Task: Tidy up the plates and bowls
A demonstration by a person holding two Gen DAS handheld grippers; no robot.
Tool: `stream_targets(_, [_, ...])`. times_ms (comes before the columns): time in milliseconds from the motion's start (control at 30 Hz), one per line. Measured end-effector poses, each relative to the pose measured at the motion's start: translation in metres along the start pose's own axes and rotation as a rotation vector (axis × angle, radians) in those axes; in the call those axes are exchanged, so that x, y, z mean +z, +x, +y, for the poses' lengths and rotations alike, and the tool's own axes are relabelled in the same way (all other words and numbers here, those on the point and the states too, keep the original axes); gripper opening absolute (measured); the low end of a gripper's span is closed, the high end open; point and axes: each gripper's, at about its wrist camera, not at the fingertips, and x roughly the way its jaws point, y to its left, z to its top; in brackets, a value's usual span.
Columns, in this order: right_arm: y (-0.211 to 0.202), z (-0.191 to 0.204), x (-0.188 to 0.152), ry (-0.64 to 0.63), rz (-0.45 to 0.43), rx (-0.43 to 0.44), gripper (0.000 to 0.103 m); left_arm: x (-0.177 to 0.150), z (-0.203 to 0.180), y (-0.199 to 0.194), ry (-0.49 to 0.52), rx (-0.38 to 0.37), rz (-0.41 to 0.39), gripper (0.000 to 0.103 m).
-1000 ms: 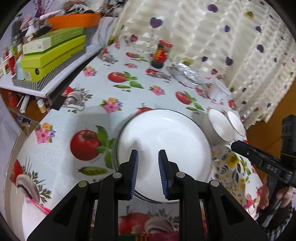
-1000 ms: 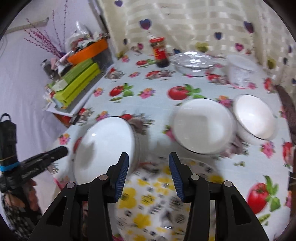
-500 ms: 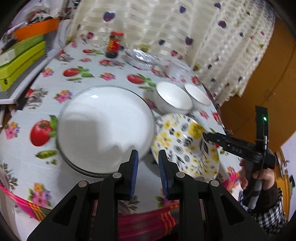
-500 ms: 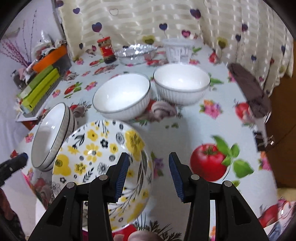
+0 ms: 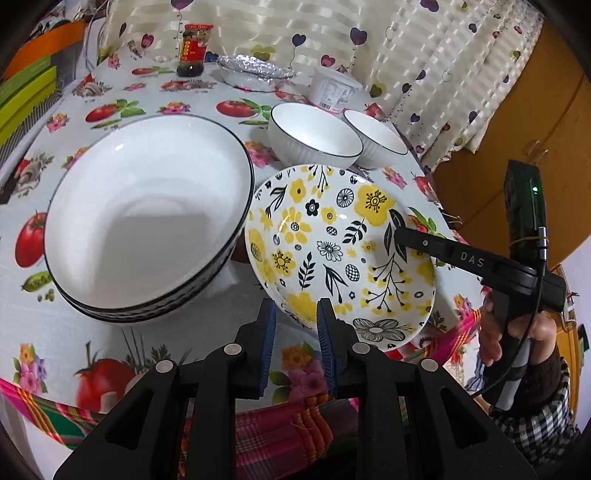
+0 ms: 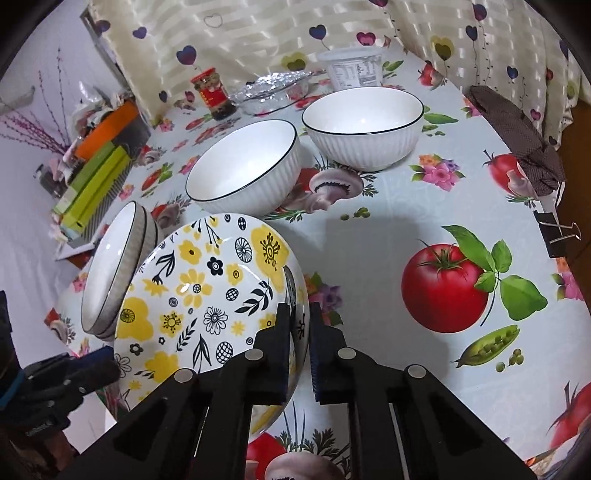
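Two grippers work over a tabletop covered in a cloth printed with tomatoes, flowers and mushrooms. The right gripper has just closed its fingers on the rim of the floral plate, one finger inside the rim and one outside; the plate is tilted, its right edge raised in that grip. In the left wrist view the same right gripper reaches in from the right, its tip over the plate's far rim, with a hand and a checked sleeve below it.

The left gripper hovers at the near edge of the floral plate, its fingers narrow and with nothing gripped; the plate's near rim shows in the gap between them, but whether the pads touch it cannot be told.

Just left of the floral plate sits a stack of white plates with dark rims, close beside it. Beyond are two white bowls, side by side and nearly touching. At the far edge, before a heart-print curtain, stand a jar, a foil-lined dish and a white tub.
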Motion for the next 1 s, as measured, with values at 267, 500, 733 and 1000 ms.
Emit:
stream_targets(267, [-0.008,-0.016,0.000,0.014,-0.007,-0.014,0.009,0.001,-0.013,0.010,0.019,-0.028,0.019,0.024])
stream_targets(500, [-0.022,-0.044,-0.001,0.051,-0.017,-0.044,0.009,0.014,-0.029,0.019,0.059,-0.030,0.027,0.024])
stream_targets(733, [-0.031,-0.071,0.003,0.085,-0.019,-0.070,0.010,0.042,-0.030,0.023,0.065,-0.020,0.003,0.024])
stream_targets(1000, [-0.039,-0.073,0.015,0.036,-0.026,-0.129,0.023,0.091,-0.013,0.033,0.046,0.013,-0.016,0.024])
